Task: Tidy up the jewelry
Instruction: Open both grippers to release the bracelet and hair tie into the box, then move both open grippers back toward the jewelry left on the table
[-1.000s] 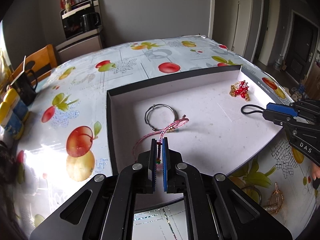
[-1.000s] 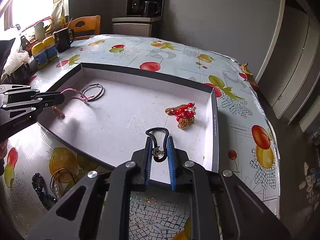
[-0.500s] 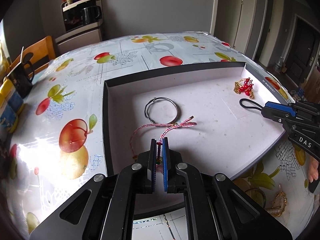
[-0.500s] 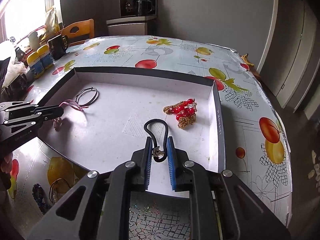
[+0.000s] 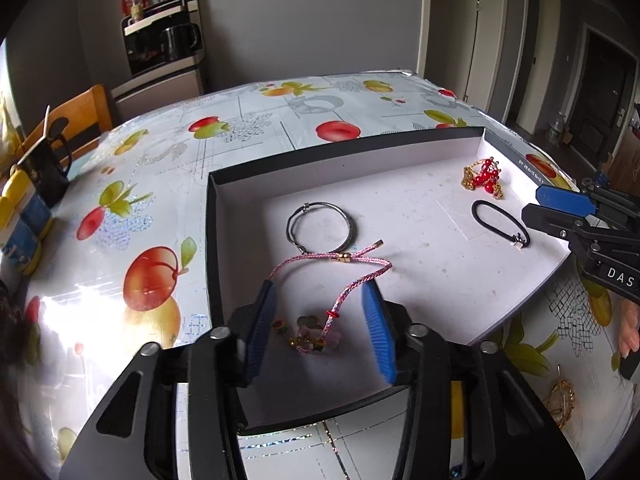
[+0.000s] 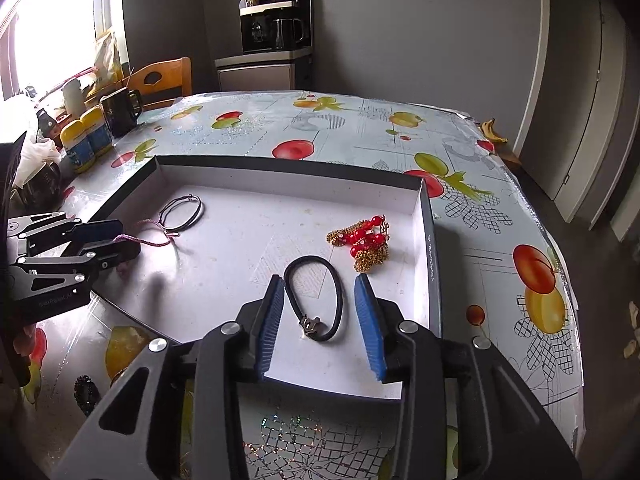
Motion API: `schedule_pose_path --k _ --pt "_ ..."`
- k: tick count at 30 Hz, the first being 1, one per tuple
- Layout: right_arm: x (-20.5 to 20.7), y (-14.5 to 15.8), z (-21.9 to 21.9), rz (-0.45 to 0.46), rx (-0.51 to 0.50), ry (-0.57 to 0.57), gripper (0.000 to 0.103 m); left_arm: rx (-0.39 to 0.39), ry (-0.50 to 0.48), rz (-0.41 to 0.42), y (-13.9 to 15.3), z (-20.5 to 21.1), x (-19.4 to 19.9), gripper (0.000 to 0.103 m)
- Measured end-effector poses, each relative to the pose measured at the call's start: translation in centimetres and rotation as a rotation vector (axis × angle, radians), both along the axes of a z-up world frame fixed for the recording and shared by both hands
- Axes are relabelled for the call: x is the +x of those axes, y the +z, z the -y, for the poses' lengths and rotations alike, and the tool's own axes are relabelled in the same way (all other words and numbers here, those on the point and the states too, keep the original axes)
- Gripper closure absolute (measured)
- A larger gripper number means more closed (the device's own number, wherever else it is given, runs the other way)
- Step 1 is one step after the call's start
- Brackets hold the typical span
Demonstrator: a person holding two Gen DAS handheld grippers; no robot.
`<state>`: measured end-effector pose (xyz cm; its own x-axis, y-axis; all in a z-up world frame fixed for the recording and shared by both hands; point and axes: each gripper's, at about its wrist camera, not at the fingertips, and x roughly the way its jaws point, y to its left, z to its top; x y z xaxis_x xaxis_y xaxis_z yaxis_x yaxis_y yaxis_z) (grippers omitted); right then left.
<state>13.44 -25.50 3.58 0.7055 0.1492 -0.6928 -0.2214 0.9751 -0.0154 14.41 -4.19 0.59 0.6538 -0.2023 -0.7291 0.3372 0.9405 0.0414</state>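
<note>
Both jaws wide open, holding nothing: left gripper (image 5: 320,320) straddles pink cord bracelet (image 5: 340,276), right gripper (image 6: 320,312) straddles black hair tie (image 6: 316,300), both in tray (image 6: 430,240).

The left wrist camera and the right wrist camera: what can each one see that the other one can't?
Only the left wrist view shows the colourful charms on the pink cord bracelet, between the left gripper's open fingers. Only the right wrist view shows the banana at the table's far corner and the black bead string outside the box. Both show the box, metal bangle, red bead jewelry, black hair tie and black mug.
</note>
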Motion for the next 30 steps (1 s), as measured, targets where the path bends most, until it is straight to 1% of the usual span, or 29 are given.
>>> schedule_pose_path --k 4,5,6,7,8,12,17,20,24,27,30 --pt "-0.7 1.0 0.5 0.032 0.015 -0.014 0.037 -0.011 -0.009 0.017 0.8 -0.1 -0.7 0.049" --pt "-1.0 1.3 0.7 0.041 0.021 -0.015 0.028 -0.010 -0.011 0.017 1.0 0.0 -0.9 0.038" --pt "-1.4 1.7 0.8 0.053 0.028 -0.015 0.019 -0.009 -0.015 0.025 1.2 0.0 -1.2 0.023" --pt "-1.8 2.1 1.0 0.068 0.035 -0.017 0.014 -0.009 -0.020 0.040 1.5 0.0 -1.6 0.019" --pt "-2.2 2.4 1.1 0.084 0.036 -0.023 0.004 -0.009 -0.028 0.054 1.7 0.1 -2.1 0.017" --pt "-3.7 3.5 1.9 0.110 0.028 -0.067 0.005 0.003 -0.048 0.053 2.1 0.3 -3.6 0.013" --pt "-6.0 4.2 3.3 0.131 0.067 -0.107 0.005 -0.001 -0.059 0.049 2.3 0.0 -5.2 0.013" --pt "-7.3 4.2 4.0 0.131 0.072 -0.131 0.005 0.010 -0.053 0.051 2.3 -0.2 -6.3 0.013" --pt "-8.4 3.5 4.3 0.092 0.073 -0.148 0.005 0.016 -0.042 0.043 2.1 -0.7 -7.5 0.013" --pt "-8.7 2.5 4.1 0.042 0.059 -0.152 0.005 0.035 -0.040 0.050 1.9 -1.0 -8.2 0.013" --pt "-9.3 1.6 3.6 0.015 0.033 -0.145 0.005 0.039 -0.032 0.045 1.7 -1.4 -8.8 0.013"
